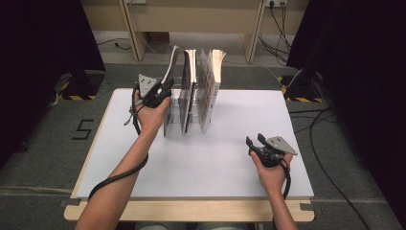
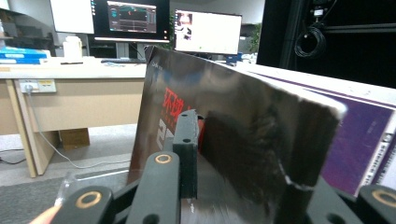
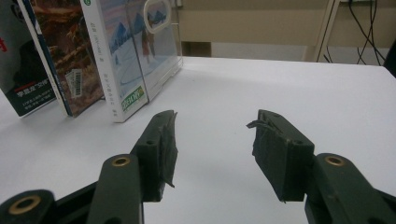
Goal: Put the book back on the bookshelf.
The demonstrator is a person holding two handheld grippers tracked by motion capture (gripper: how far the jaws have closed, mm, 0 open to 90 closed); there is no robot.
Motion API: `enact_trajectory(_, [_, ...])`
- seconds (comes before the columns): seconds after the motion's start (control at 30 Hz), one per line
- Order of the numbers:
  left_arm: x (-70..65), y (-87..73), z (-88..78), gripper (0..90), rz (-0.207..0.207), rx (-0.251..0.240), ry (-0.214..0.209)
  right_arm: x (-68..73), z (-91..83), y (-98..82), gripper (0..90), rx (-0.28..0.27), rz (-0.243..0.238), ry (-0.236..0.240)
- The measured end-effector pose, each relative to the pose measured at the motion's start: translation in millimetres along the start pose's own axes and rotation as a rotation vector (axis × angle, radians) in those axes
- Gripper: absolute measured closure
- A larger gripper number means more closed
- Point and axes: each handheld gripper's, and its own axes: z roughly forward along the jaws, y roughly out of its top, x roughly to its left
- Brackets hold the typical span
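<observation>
Three books stand upright in a row near the far edge of the white tabletop (image 1: 230, 158), left of its middle, spines toward the person. A clear stand (image 3: 159, 56) holds the row at its right end; its wall lies flat against the right book (image 1: 210, 91).

Left gripper (image 1: 154, 91) is at the left book (image 1: 168, 112), near its top. In the left gripper view one black jaw lies on the dark cover with red lettering (image 2: 224, 121), and the other comes up on the opposite face. Jaws clenched on the left book. The middle book (image 1: 187, 93) stands just beside it, a narrow gap between them.

Right gripper (image 1: 261, 146) hovers over the tabletop toward the near right corner, well apart from the books. Jaws released, wide apart, bare white surface between them. In the right gripper view the right book (image 3: 126, 56) shows a pale snowy cover.

Tabletop is a white sheet on a wooden board; wood shows along the near edge. Grey floor around, with a marked "5" (image 1: 82, 129) at left. Black curtains on both sides. A wooden bench (image 1: 201, 19) stands beyond the far edge, cables (image 1: 277, 28) hanging at right. Monitors (image 2: 168, 23) on a desk appear in the left gripper view.
</observation>
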Motion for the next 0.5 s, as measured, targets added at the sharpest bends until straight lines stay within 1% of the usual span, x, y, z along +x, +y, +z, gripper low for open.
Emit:
enact_trajectory(0.1, [-2.8,-1.5,1.4,70.4,0.005,0.008,-0.007,-0.6,-0.1,0.1,48.4,0.000,-0.001,-0.002])
enact_trajectory(0.17, [-2.8,-1.3,1.5,68.9,-0.004,0.006,-0.002,-0.8,-0.1,0.1,48.5,-0.001,-0.002,-0.001])
enact_trajectory(0.2, [-2.6,-1.1,1.5,65.4,-0.006,0.005,-0.002,-0.8,-0.5,0.3,48.5,-0.001,0.000,-0.001])
enact_trajectory(0.23, [-2.2,-1.0,1.3,65.4,-0.005,0.004,-0.002,-0.8,-0.5,0.3,48.5,-0.001,0.000,-0.001])
enact_trajectory(0.3, [-0.8,-0.8,-0.1,62.0,-0.004,0.005,0.004,-0.7,-0.3,0.4,48.4,-0.004,0.000,-0.002])
enact_trajectory(0.33, [0.2,-0.8,-0.8,60.6,-0.009,0.007,0.004,-0.6,-0.5,0.4,48.4,-0.001,0.000,-0.001])
enact_trajectory(0.37, [0.9,-1.1,-1.3,57.0,-0.011,0.010,0.002,0.0,-0.1,0.1,48.5,0.000,0.000,0.000])
enact_trajectory(0.4, [1.5,-1.5,-2.0,57.0,-0.010,0.012,0.002,0.0,-0.1,0.1,48.5,0.000,0.000,0.000])
enact_trajectory(0.5, [2.4,-2.4,-3.4,50.2,-0.006,0.023,-0.001,0.9,0.2,0.2,48.4,0.002,-0.003,-0.001])
